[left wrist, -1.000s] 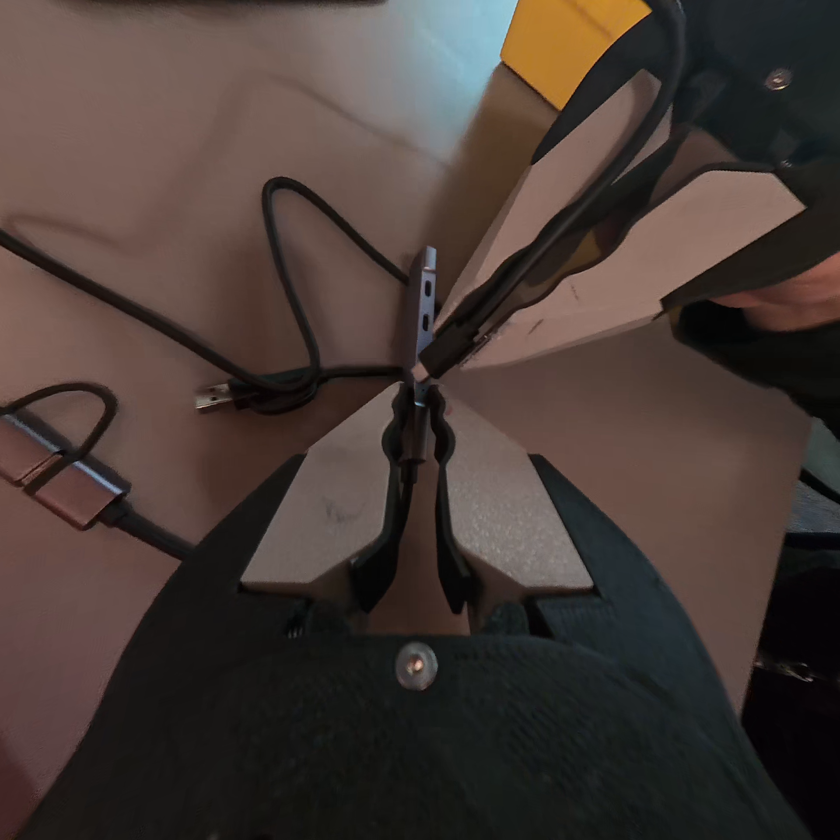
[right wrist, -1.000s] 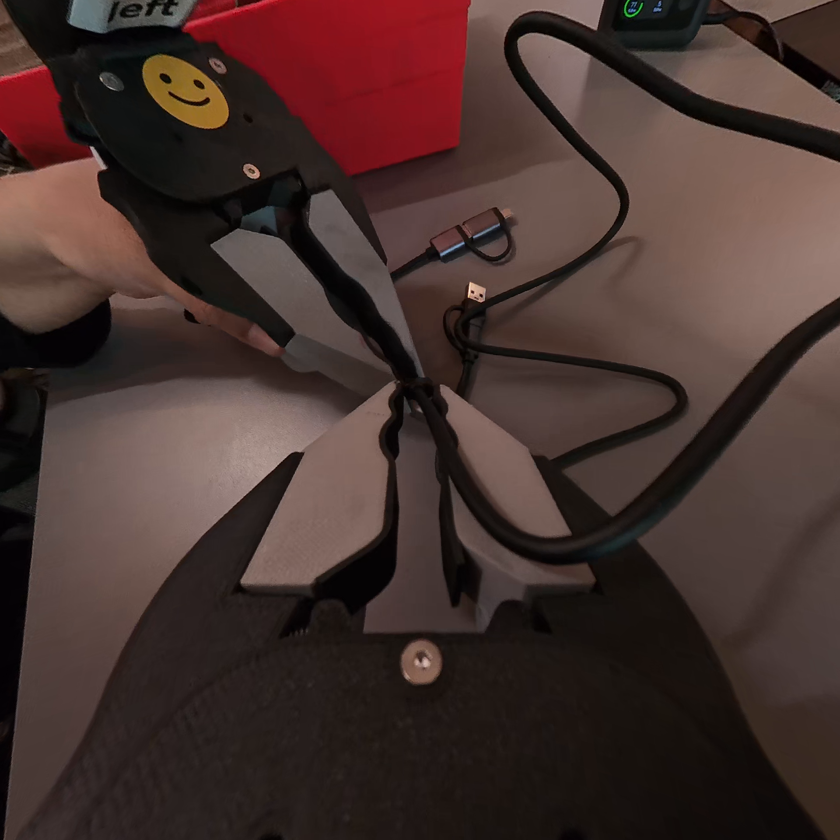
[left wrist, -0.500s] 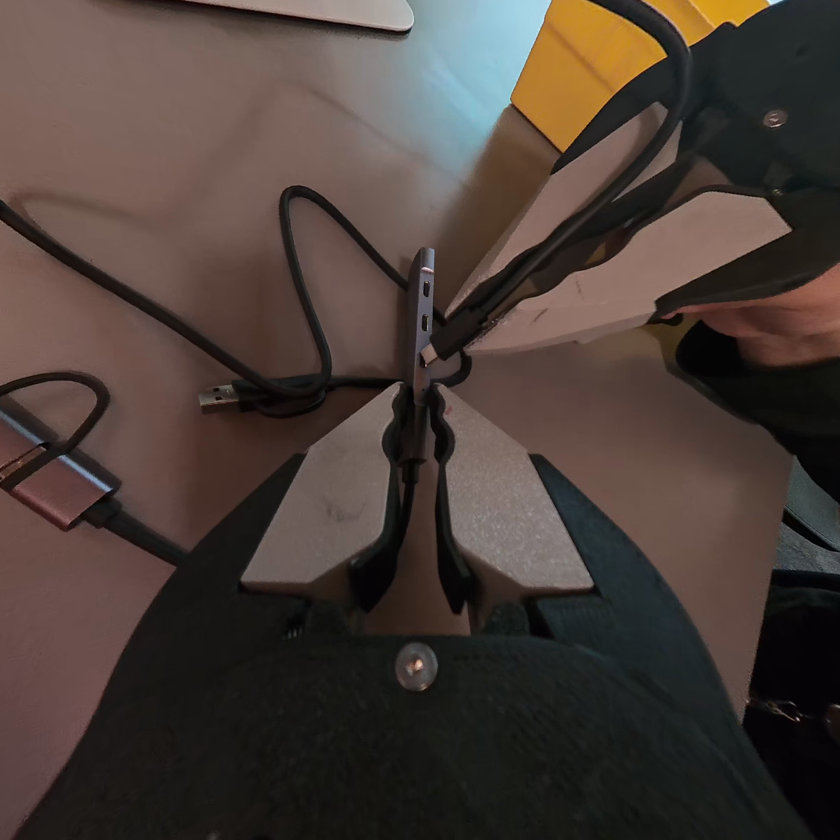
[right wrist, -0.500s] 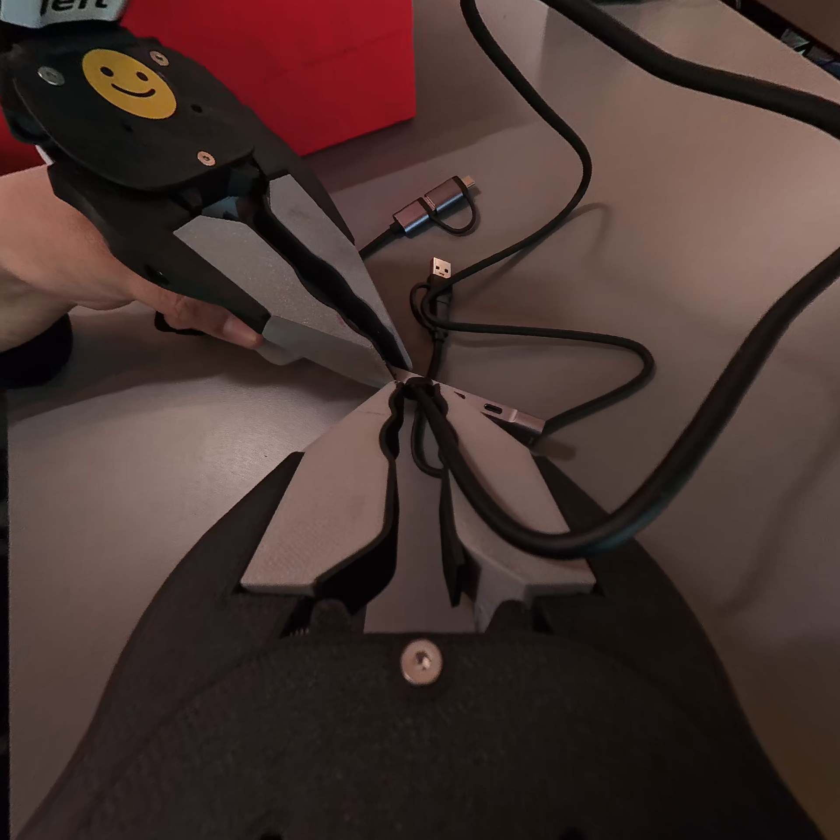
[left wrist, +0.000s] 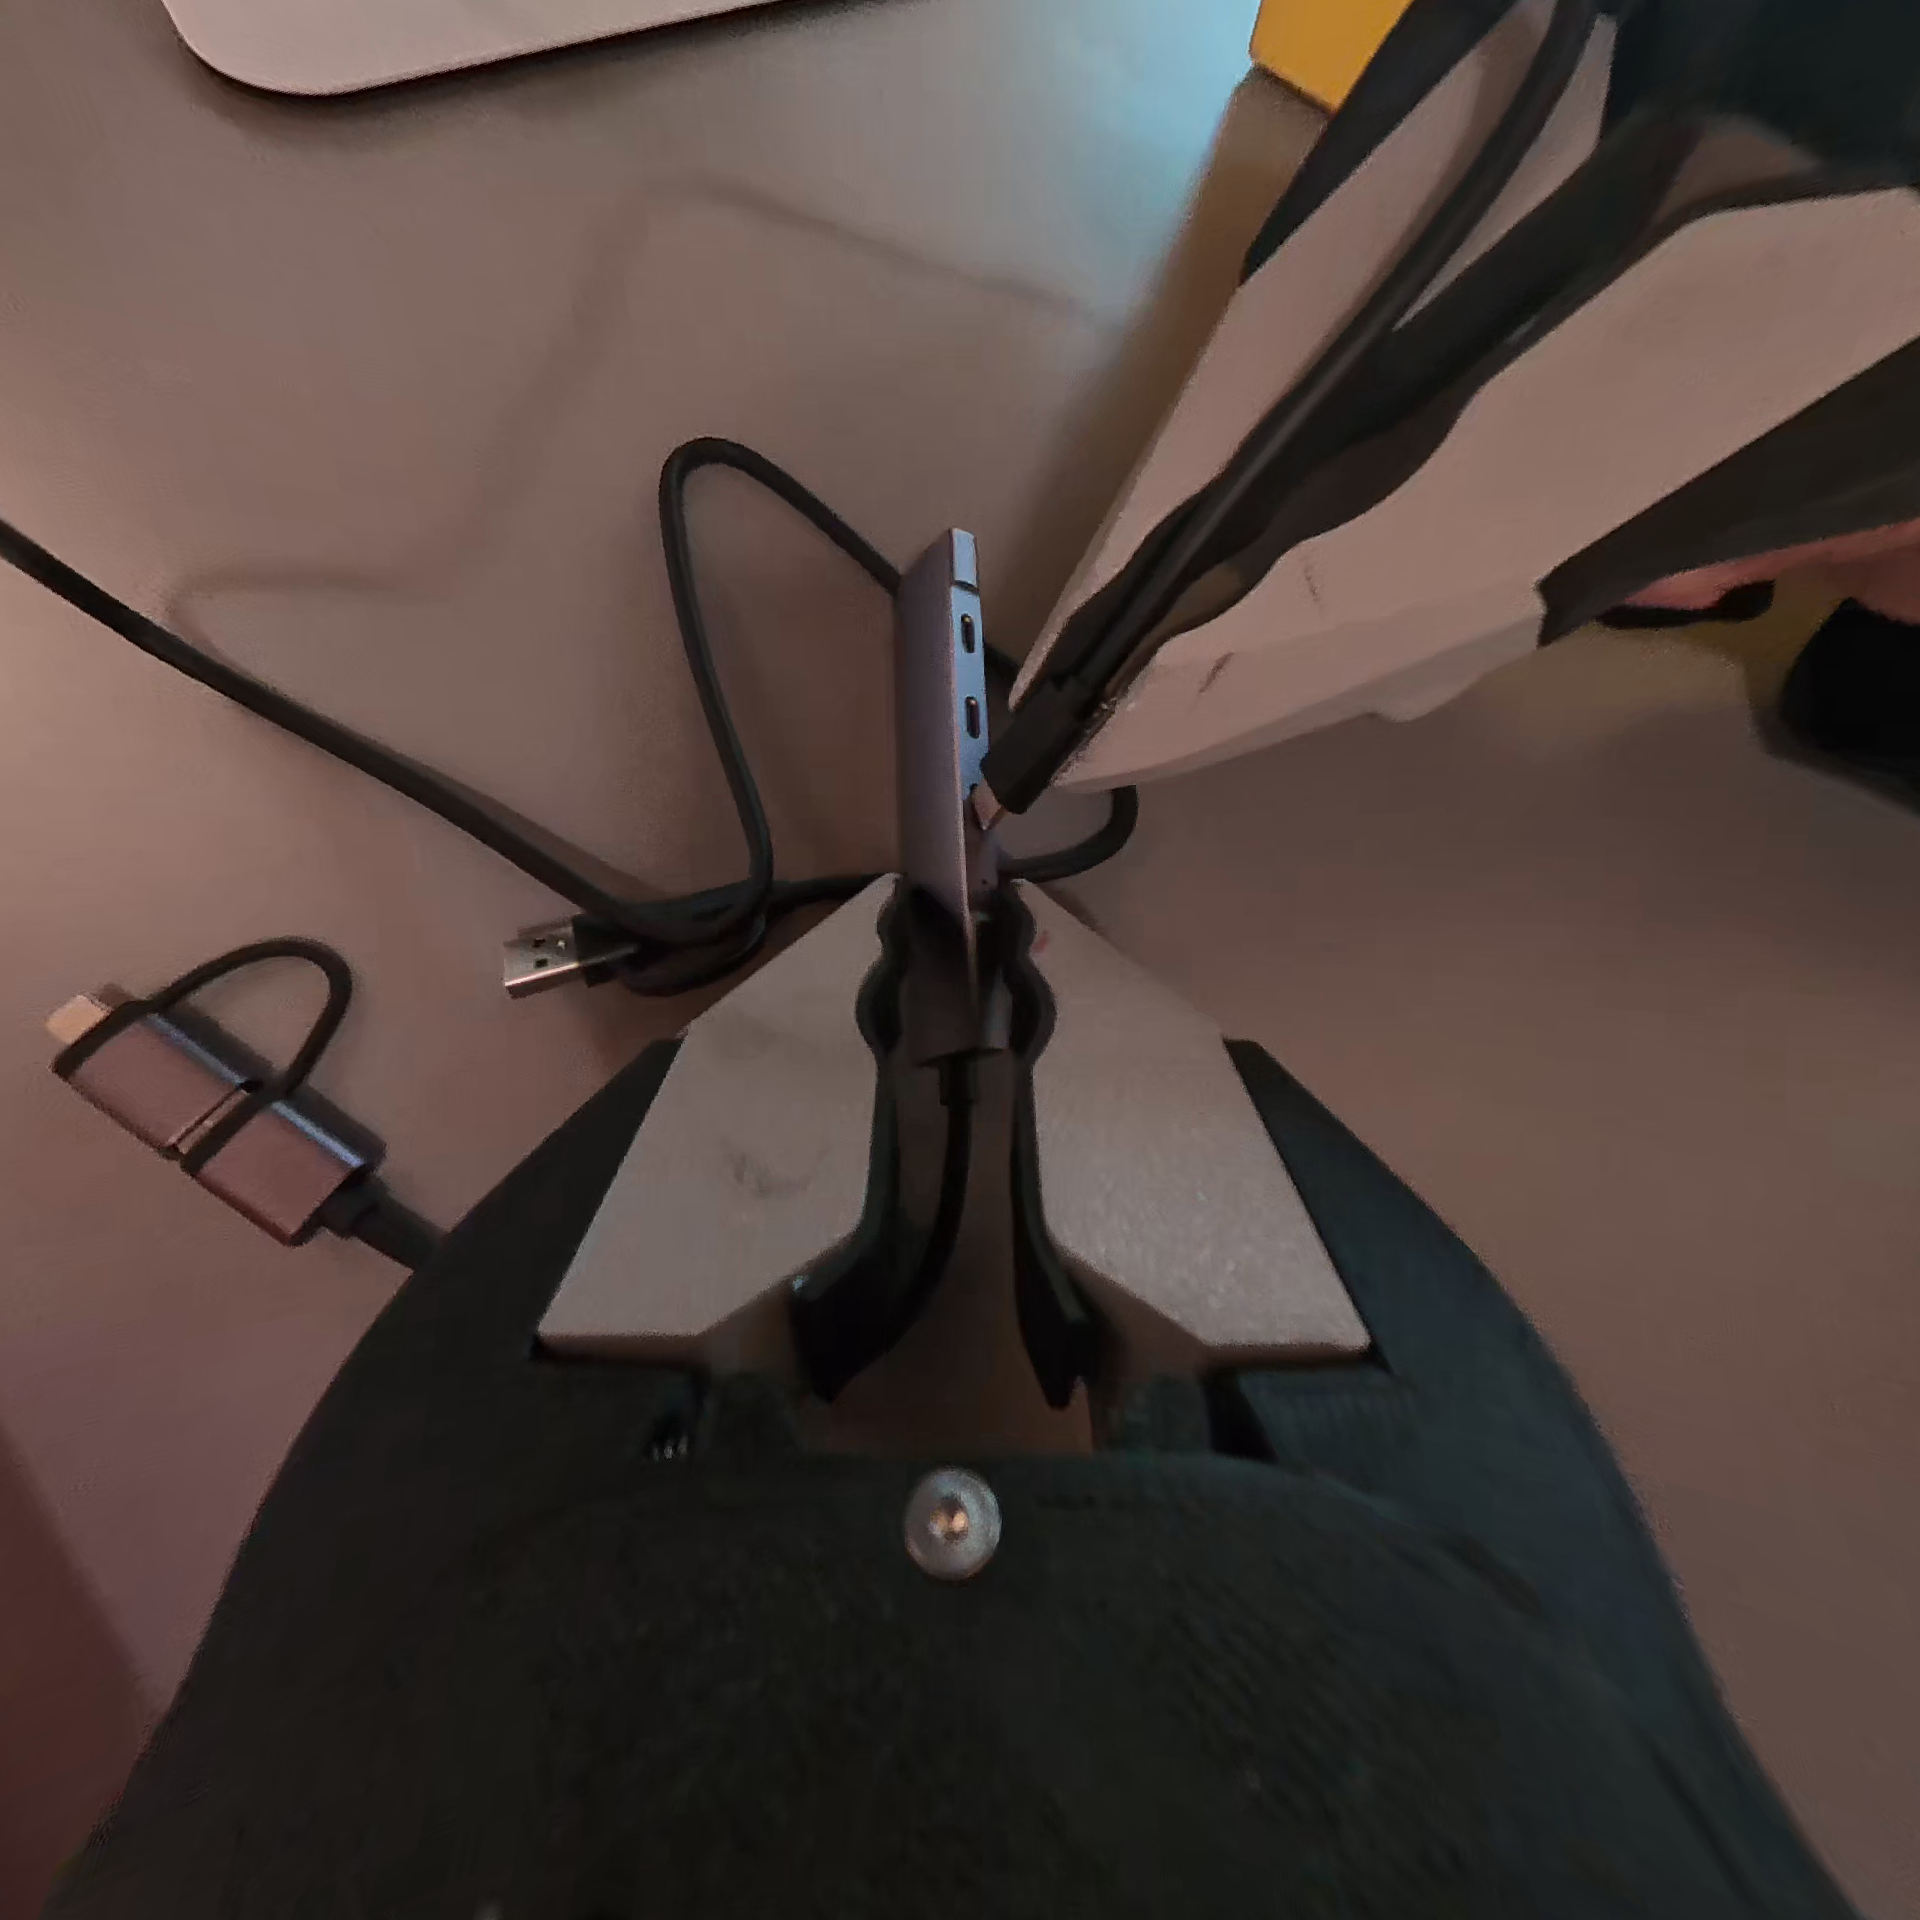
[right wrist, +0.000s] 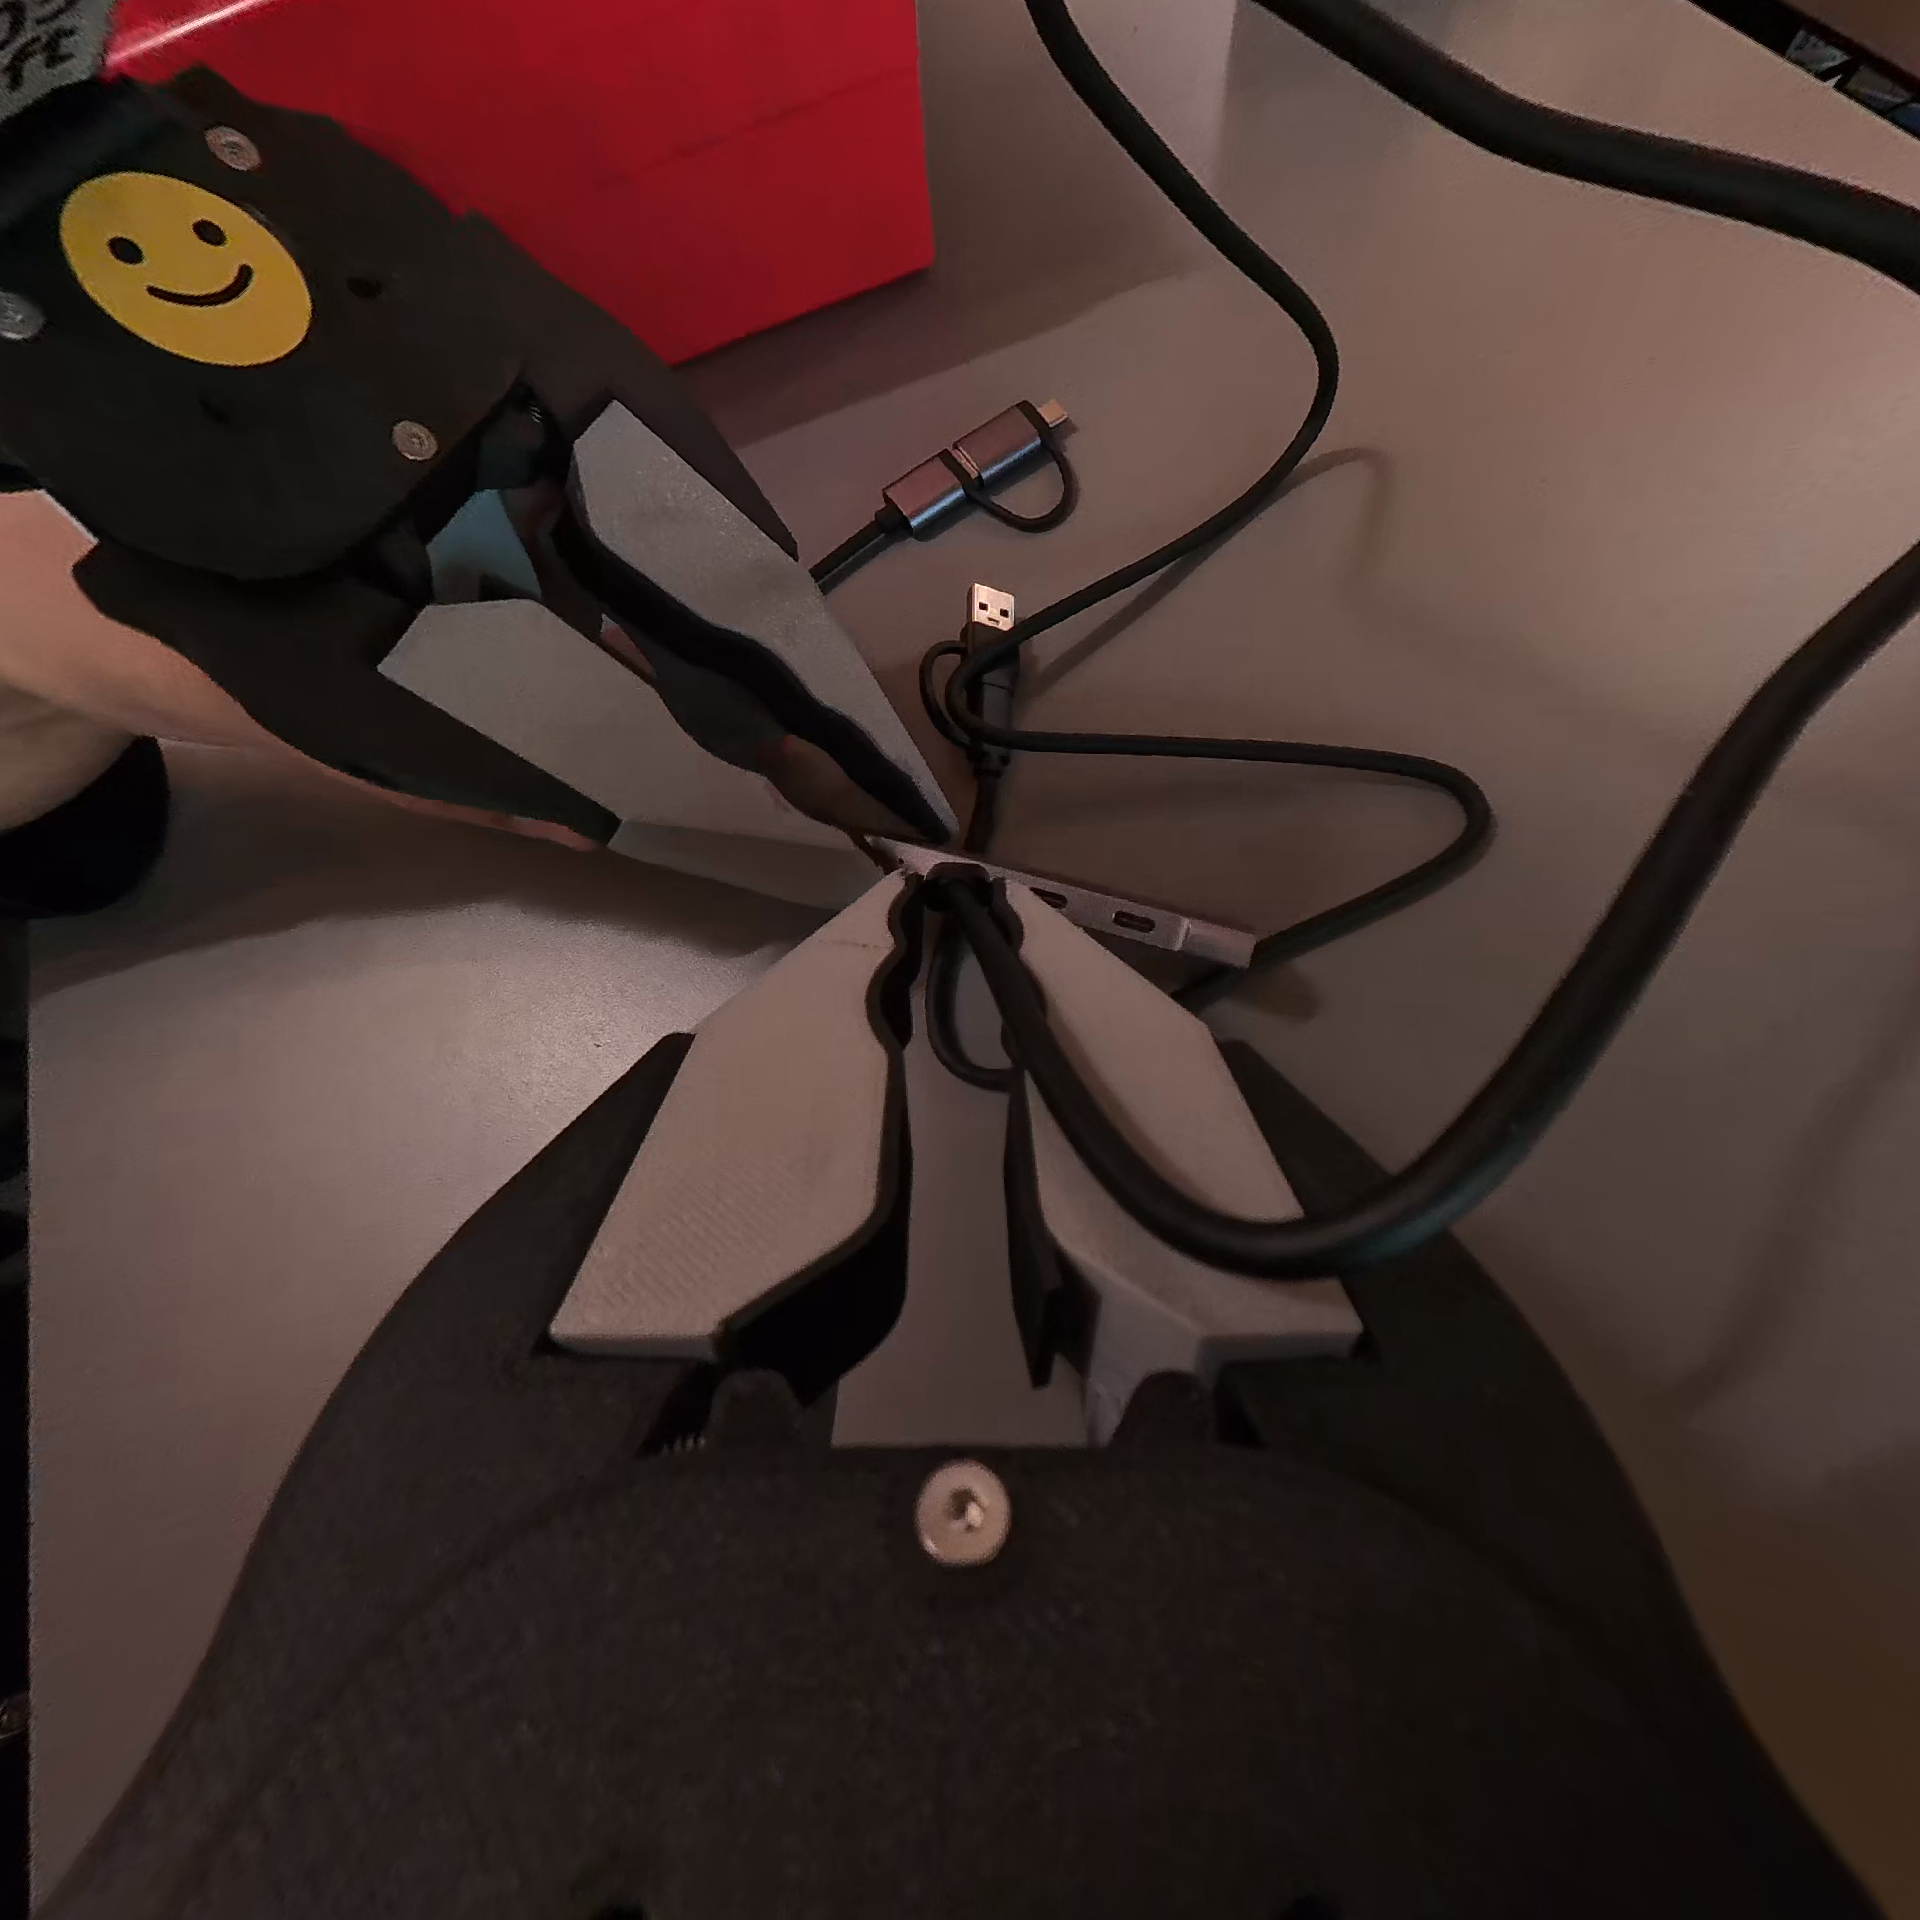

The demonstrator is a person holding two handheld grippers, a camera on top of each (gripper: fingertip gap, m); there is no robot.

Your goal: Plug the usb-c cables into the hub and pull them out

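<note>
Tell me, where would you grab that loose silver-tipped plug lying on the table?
Probably by the black housing of the loose plug just behind its metal tip, coming from above with fingers across its narrow sides. It lies flat on the table, and cable loops crowd its rear.

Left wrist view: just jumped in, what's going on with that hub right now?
The left gripper is clamped on one end of the grey hub, holding it on edge above the table. The right gripper pinches a black usb-c cable by its plug, whose tip sits at the hub's nearest port, apparently not fully seated. Two other ports are empty.
</note>
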